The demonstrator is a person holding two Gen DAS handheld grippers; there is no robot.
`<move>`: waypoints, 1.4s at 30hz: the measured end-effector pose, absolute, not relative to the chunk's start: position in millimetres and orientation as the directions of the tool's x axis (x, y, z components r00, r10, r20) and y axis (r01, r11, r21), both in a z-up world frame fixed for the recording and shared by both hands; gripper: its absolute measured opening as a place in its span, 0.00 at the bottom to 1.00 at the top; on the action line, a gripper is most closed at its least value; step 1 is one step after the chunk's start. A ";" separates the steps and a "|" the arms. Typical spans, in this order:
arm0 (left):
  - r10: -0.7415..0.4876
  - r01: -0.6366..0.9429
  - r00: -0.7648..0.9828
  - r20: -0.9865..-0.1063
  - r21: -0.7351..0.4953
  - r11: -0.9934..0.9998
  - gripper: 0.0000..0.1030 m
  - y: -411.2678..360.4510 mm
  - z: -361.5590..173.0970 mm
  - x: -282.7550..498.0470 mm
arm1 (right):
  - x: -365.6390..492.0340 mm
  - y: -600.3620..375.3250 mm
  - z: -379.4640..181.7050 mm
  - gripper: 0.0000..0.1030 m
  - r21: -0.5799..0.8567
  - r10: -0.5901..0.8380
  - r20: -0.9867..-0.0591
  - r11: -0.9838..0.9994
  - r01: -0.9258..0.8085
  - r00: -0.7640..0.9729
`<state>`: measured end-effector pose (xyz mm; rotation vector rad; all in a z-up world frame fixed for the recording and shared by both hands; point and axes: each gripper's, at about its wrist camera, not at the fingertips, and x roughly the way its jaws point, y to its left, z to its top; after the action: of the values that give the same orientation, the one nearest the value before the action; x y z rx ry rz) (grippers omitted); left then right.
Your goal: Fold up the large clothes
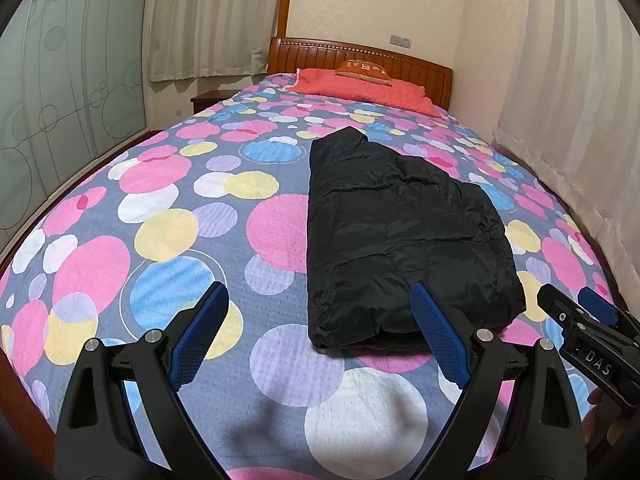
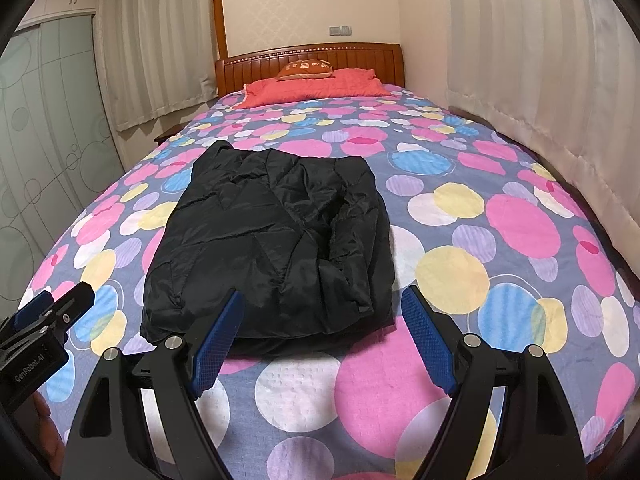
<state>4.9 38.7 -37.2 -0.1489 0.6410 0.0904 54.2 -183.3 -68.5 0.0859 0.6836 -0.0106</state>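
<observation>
A black padded jacket point(image 1: 404, 236) lies folded into a long bundle on the bed, lengthwise toward the headboard. It also shows in the right wrist view point(image 2: 272, 244). My left gripper point(image 1: 320, 300) is open and empty, held above the bed just before the jacket's near left corner. My right gripper point(image 2: 322, 308) is open and empty, just before the jacket's near right corner. Each gripper shows at the edge of the other's view: the right one point(image 1: 576, 308) and the left one point(image 2: 60, 304).
The bed point(image 1: 160, 240) has a cover with coloured circles. A red quilt point(image 1: 360, 88) and an orange pillow point(image 1: 364, 68) lie by the wooden headboard point(image 1: 400, 60). Curtains hang on the right point(image 1: 560, 120). A glass wardrobe point(image 1: 60, 100) stands on the left.
</observation>
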 end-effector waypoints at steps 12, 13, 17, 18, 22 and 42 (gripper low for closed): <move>0.038 -0.130 0.799 -0.601 -0.111 0.985 0.89 38.7 -37.3 4.8 | 55.2 -181.0 -69.7 0.77 0.076 0.020 -0.633 0.996 0.037 0.774; 0.037 -0.130 0.799 -0.601 -0.111 0.985 0.89 38.7 -37.2 4.9 | 55.3 -180.4 -70.9 0.77 0.076 0.021 -0.633 0.996 0.036 0.774; 0.040 -0.131 0.799 -0.600 -0.109 0.985 0.89 38.4 -37.2 4.7 | 55.1 -180.2 -70.9 0.77 0.076 0.021 -0.634 0.996 0.036 0.773; 0.039 -0.131 0.799 -0.600 -0.110 0.985 0.89 38.7 -37.2 5.0 | 55.1 -179.6 -71.0 0.77 0.076 0.021 -0.633 0.996 0.036 0.774; 0.041 -0.131 0.798 -0.601 -0.107 0.986 0.89 39.1 -37.6 5.0 | 55.1 -179.0 -71.2 0.77 0.077 0.020 -0.634 0.996 0.037 0.773; 0.061 -0.117 0.821 -0.568 -0.062 0.991 0.96 38.0 -34.5 1.0 | 55.0 -178.5 -72.1 0.77 0.077 0.021 -0.635 0.996 0.036 0.772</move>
<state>1.0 38.0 -34.5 -0.0950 0.6003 0.0948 55.0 -178.5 -72.1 0.0867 0.6885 -0.0083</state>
